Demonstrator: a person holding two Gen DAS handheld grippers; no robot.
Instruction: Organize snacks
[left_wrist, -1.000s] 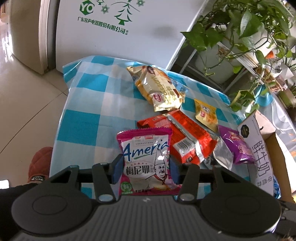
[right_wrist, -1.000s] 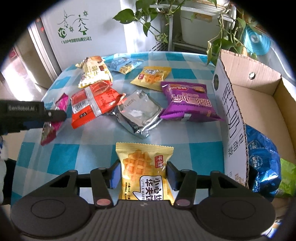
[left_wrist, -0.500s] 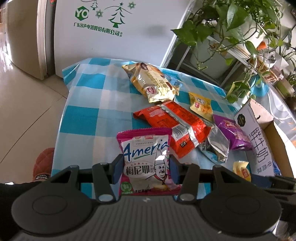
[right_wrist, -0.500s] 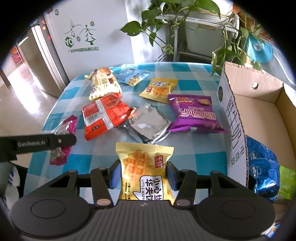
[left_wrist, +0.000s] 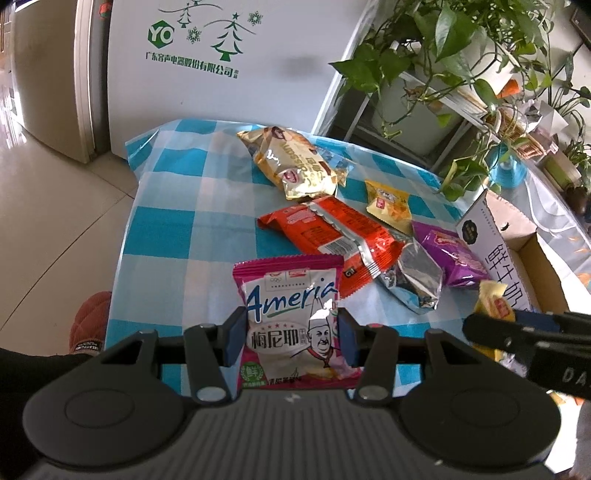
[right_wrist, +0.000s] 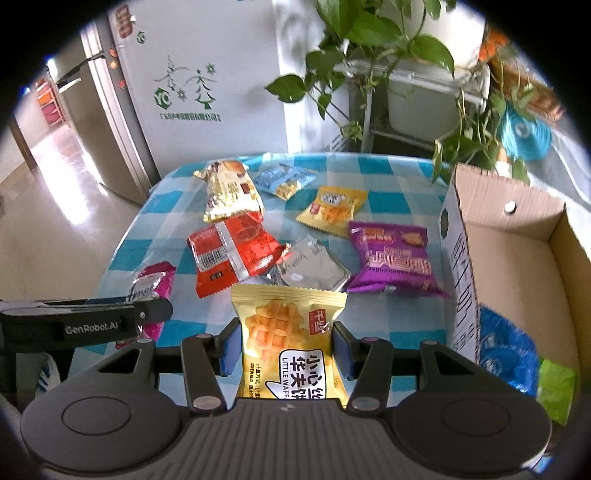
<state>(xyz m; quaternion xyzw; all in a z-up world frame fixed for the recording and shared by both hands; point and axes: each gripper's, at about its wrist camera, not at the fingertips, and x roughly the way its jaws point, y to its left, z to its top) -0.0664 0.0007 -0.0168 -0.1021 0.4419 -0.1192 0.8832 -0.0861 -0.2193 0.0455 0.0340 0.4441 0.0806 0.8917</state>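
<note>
A: Left wrist view first. What does the left tool (left_wrist: 291, 339) carry?

B: It is clamped on a pink Ameria snack packet (left_wrist: 293, 317), blue pads pressing both side edges, the packet standing upright between them above the checked tabletop (left_wrist: 166, 206). It looks light, puffy and glossy, so I judge it crushable and a bit slippery; the sides near the bottom seam seem the safest hold.

A: And ahead of that tool?

B: A red foil packet (left_wrist: 332, 236) just beyond, a silver pouch (left_wrist: 413, 280) and a purple bag (left_wrist: 452, 258) to its right, a gold crinkled bag (left_wrist: 295, 166) farther off.

A: Now the right wrist view.

B: The right tool (right_wrist: 284, 347) grips a yellow Little Waffle packet (right_wrist: 290, 339) by its sides, lifted over the cloth. Soft film, brittle contents I'd guess, so gentle pressure suits it. The cardboard box (right_wrist: 517, 236) stands open to the tool's right, a blue bag (right_wrist: 509, 354) and a green packet (right_wrist: 556, 387) already inside.
</note>
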